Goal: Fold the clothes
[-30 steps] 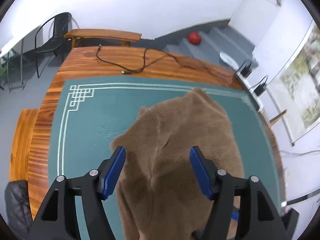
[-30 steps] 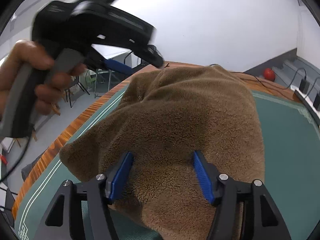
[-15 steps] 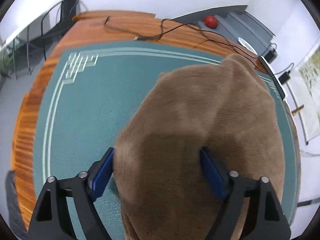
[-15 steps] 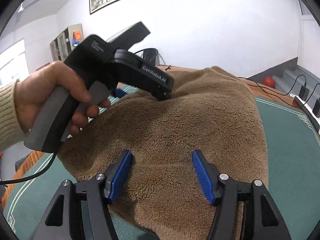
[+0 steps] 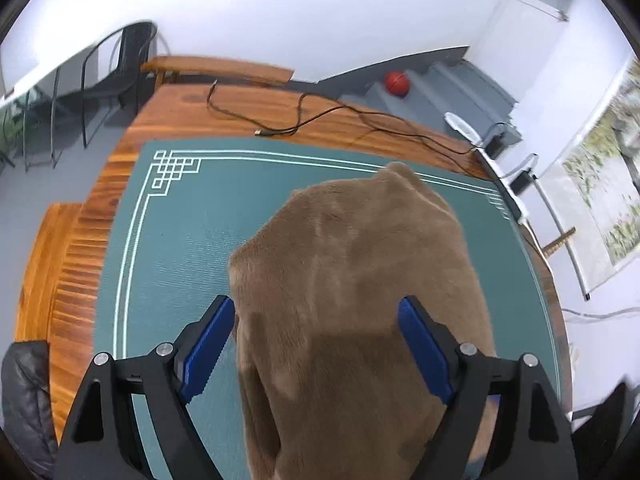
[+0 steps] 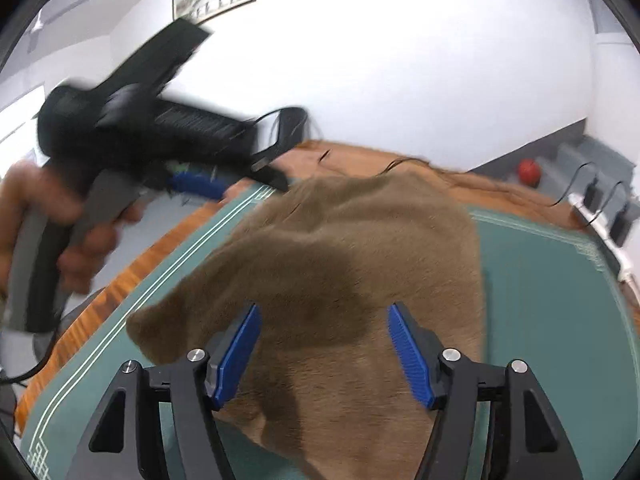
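A brown fleece garment [image 5: 360, 280] lies bunched on the green mat [image 5: 180, 240]; it also shows in the right wrist view [image 6: 340, 264]. My left gripper [image 5: 316, 332] is open above its near part, the blue pads wide apart and holding nothing. My right gripper [image 6: 322, 340] is open over the garment's near edge, also empty. In the right wrist view the left gripper's black body [image 6: 132, 136] is blurred, held in a hand at the upper left, above the mat's far edge.
The mat covers a wooden table [image 5: 256, 108] with a black cable [image 5: 304, 120] across its far side. A wooden bench [image 5: 44, 264] stands left, a black chair [image 5: 116, 68] behind. Stairs with a red ball [image 5: 396, 83] and a power strip [image 6: 600, 224] lie right.
The left gripper has lifted up and back off the garment, staying open. The right gripper has hardly moved. The garment has settled lower on the mat.
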